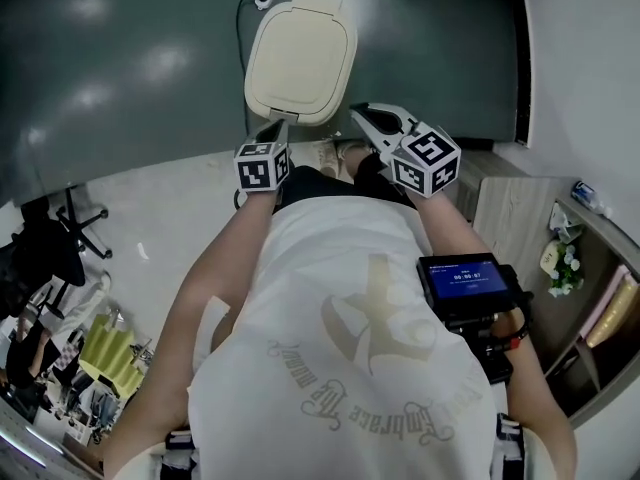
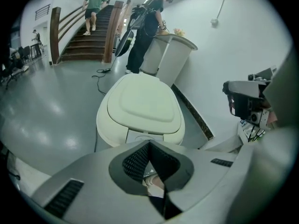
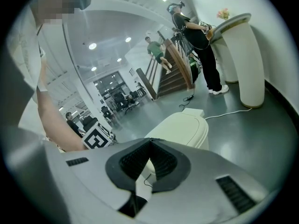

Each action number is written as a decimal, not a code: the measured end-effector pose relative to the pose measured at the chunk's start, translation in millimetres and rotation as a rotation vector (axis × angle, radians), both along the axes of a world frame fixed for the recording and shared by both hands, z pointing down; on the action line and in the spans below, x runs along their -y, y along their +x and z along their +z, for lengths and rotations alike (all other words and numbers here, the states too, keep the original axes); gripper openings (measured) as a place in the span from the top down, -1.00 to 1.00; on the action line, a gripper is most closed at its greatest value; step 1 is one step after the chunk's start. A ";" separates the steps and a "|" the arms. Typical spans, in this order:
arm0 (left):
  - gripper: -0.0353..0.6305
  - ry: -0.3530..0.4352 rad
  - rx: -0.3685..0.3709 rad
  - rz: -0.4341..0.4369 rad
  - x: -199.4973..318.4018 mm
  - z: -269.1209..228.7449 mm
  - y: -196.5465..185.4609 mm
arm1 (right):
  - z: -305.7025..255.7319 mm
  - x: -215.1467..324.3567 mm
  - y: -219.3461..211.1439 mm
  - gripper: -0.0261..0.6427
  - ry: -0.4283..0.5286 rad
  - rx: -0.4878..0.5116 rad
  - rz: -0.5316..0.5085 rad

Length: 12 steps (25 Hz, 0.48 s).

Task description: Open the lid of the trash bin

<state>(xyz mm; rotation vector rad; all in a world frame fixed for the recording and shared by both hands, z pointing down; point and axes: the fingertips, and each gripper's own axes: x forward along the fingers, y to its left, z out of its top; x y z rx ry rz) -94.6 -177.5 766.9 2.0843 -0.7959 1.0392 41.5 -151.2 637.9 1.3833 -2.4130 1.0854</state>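
Beyond the white T-shirt [image 1: 350,308], the left gripper [image 1: 272,126], clenched on nothing, hangs just short of the closed lid [image 1: 300,46] of the trash bin [image 1: 305,114] on the floor, the right gripper [image 1: 358,114] likewise clenched and empty, so I'd fear pinched tips skidding off that smooth lid.

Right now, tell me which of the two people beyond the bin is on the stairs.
The person in the green top, on the steps; the person in dark clothes stands on the floor at the white counter.
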 end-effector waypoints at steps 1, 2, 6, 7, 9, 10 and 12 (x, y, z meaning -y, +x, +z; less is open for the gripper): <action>0.85 -0.001 -0.005 -0.008 0.4 0.9 -0.3 | 0.7 -0.6 0.2 0.91 -0.002 0.000 0.001; 0.85 0.000 -0.007 -0.010 0.7 1.9 -0.7 | 1.5 -1.3 0.3 0.91 -0.004 0.000 0.001; 0.85 0.009 0.001 -0.006 -0.5 6.9 -3.7 | 4.7 -5.2 2.0 0.91 -0.012 -0.003 0.005; 0.85 0.008 0.000 -0.007 -0.2 7.8 -4.4 | 5.3 -5.8 2.5 0.91 -0.013 -0.003 0.007; 0.85 0.001 -0.005 -0.002 1.5 8.6 -3.9 | 6.4 -6.5 3.0 0.91 -0.016 -0.004 0.008; 0.85 -0.002 -0.003 0.003 2.4 8.9 -3.4 | 6.9 -6.8 3.4 0.91 -0.018 -0.005 0.008; 0.85 -0.006 0.006 0.016 3.2 9.8 -2.6 | 7.7 -7.8 4.3 0.91 -0.020 -0.009 0.009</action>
